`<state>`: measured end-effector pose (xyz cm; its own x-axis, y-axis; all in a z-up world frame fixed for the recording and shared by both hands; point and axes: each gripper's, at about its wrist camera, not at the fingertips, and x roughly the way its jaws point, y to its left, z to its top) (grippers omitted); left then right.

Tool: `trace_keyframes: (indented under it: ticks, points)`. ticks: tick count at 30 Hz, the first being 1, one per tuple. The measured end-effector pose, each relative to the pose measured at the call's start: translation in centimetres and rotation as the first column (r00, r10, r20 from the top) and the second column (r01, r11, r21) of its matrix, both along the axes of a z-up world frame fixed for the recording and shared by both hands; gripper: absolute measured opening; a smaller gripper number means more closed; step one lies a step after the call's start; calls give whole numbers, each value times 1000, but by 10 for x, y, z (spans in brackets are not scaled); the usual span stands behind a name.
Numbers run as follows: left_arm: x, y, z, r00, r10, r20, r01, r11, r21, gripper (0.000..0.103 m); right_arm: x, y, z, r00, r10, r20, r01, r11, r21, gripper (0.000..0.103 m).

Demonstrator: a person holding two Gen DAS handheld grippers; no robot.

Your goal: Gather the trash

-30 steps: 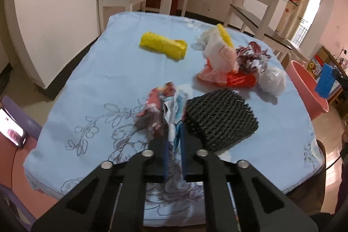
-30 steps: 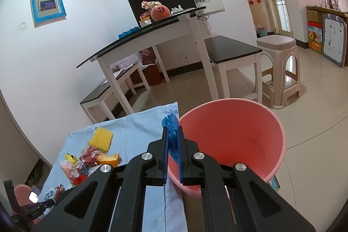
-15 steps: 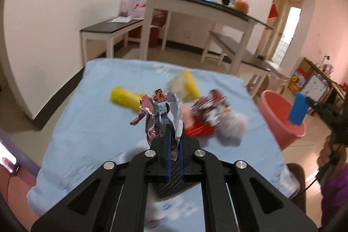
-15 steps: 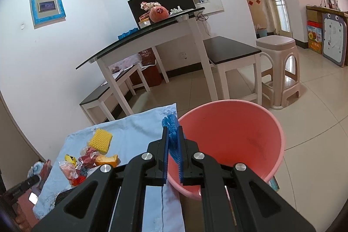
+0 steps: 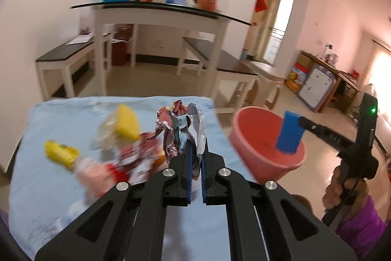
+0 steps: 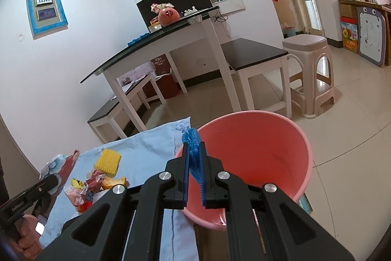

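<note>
Wrappers up in the air! The left gripper (image 5: 195,155) has its fingers (image 5: 186,163) clamped tight on a crumpled wad of foil wrappers (image 5: 182,129), maroon, white and pale blue, and the wad sticks up above the fingertips, lifted clear of the blue tablecloth (image 5: 44,187) that covers the tabletop. Below it, the rest of the rubbish lies scattered and blurred on the cloth: a yellow foam net (image 5: 127,122), a yellow bag (image 5: 59,151) further left, and a red-and-white heap of packets (image 5: 117,165) between them.

Over on the other side, the right gripper (image 6: 195,158) is closed on a strip of blue foam netting (image 6: 193,138), pinched between its fingers (image 6: 185,170) and poking out past the tips. That strip sits right over the near rim of the pink bucket (image 6: 281,146), which stands off the edge of the tabletop, just beside the cloth's corner. From the left wrist view the same bucket (image 5: 246,119) shows to the right of the held wad, with the blue netting (image 5: 289,133) hanging above its mouth in the other tool.

From the right wrist view, the yellow net (image 6: 108,160) and the red packets (image 6: 90,187) rest together on the cloth, well apart from the bucket.
</note>
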<state>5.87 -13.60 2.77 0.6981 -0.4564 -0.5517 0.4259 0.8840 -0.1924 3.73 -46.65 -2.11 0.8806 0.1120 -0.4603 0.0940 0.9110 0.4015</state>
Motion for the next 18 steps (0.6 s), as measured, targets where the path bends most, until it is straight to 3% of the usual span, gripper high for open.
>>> trace_keyframes:
  ticks: [7, 14, 18]
  points:
    - [15, -55, -1, 993, -119, -15, 118, 992, -37, 5, -3, -14, -3, 1000, -22, 6, 22, 1000, 21, 6]
    - [34, -101, -19, 971, -210, -111, 199, 975, -97, 5, -3, -29, -16, 999, -33, -4, 33, 997, 71, 6]
    - [42, -123, -26, 963, -233, -131, 223, 971, -89, 5, -1, -34, -23, 999, -35, -11, 36, 996, 83, 6]
